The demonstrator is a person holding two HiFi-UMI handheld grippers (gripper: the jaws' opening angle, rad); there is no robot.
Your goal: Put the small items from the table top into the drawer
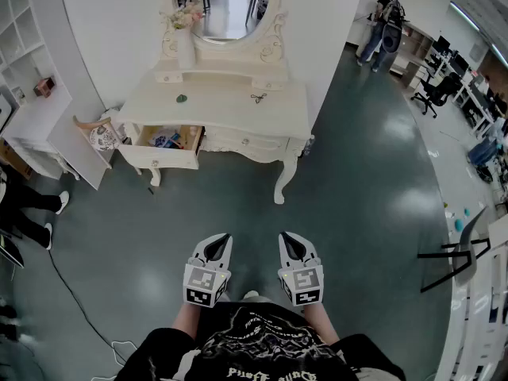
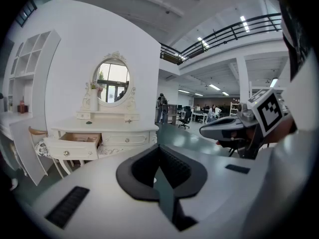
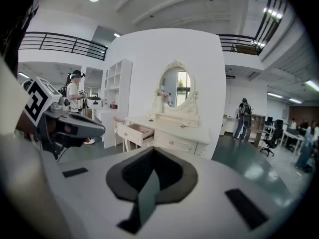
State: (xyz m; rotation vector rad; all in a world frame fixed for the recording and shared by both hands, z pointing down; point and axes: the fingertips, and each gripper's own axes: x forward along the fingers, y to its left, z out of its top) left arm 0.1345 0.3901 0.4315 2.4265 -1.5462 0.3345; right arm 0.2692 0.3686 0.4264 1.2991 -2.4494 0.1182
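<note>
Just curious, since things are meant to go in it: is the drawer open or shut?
Open. The drawer juts out from the table, its inside showing.

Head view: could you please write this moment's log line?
left gripper shut | right gripper shut | drawer open | green item, dark item on table

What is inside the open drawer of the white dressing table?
The open drawer holds blue and white items, too small to identify. Its back is hidden under the table top.

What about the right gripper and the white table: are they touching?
Apart. Head view shows the right gripper over floor, well short of the table.
</note>
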